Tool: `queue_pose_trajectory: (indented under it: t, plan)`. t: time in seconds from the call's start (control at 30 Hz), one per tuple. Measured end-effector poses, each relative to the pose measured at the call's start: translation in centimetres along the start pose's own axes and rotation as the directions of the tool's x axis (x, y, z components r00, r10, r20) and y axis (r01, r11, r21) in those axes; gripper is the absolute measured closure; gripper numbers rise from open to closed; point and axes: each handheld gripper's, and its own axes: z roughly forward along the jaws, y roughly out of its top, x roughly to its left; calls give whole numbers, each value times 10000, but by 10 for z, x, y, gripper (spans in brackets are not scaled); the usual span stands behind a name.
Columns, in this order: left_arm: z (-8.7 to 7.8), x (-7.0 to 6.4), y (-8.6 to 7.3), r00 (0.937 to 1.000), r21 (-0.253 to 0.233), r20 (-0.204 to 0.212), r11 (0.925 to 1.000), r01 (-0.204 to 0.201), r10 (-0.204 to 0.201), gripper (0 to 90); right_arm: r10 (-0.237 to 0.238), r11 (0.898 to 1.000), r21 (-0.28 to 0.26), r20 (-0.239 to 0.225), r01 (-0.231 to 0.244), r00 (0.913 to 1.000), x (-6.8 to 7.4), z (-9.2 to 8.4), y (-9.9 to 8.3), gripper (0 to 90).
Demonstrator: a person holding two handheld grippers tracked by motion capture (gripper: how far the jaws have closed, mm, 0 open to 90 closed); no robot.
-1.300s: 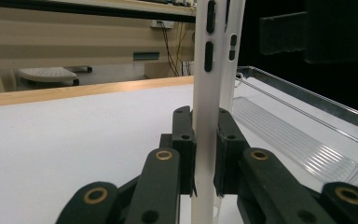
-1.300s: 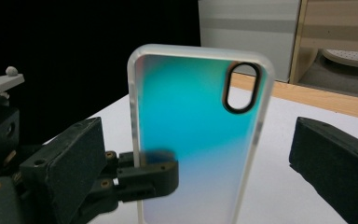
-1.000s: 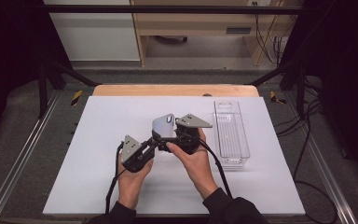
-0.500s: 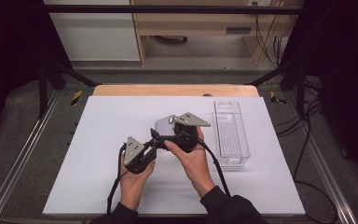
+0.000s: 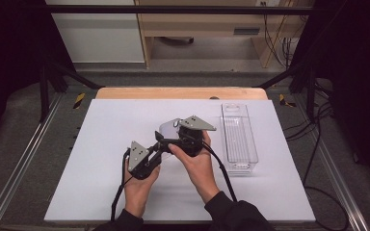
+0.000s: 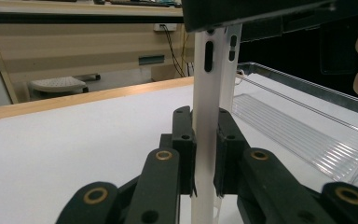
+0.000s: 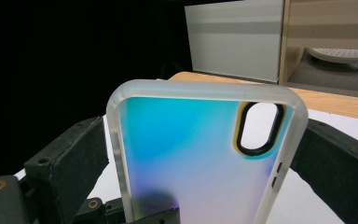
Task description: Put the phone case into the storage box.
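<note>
Above the middle of the white table (image 5: 101,144), a person holds a translucent phone case (image 7: 196,158) between two hand-held grippers; the case stands clear of the surface, edge-on in the left gripper view and broadside, its iridescent back and oval camera cut-out showing, in the right gripper view. The left gripper (image 6: 206,154) is pinching the case's thin wall, its jaws drawn almost together on the plastic; the right gripper (image 5: 176,134) stands wide, its jaws flanking the case's two long edges, and they have just been closing in on it with the case between them; whether the pads already press on those edges cannot be told. To the right, well apart, a clear plastic tray (image 5: 239,139) lies lengthwise on the table.

The risk, as it looks from here, lies in the handover; should the left gripper let go before the right has a firm hold, the slick case could slip and drop to the table. Squeezed too hard across its width, the soft frame could bow and spring out; a skewed grip might twist it against the left jaws.
</note>
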Motion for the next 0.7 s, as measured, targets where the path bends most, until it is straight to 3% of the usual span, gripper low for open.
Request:
queue_pose_trajectory:
  t: [0.7]
  plan:
    - [0,0,0,9999,57,-27,9999,107,-107,809,-46,10000,-25,158,46,9999,2,2,-2,162]
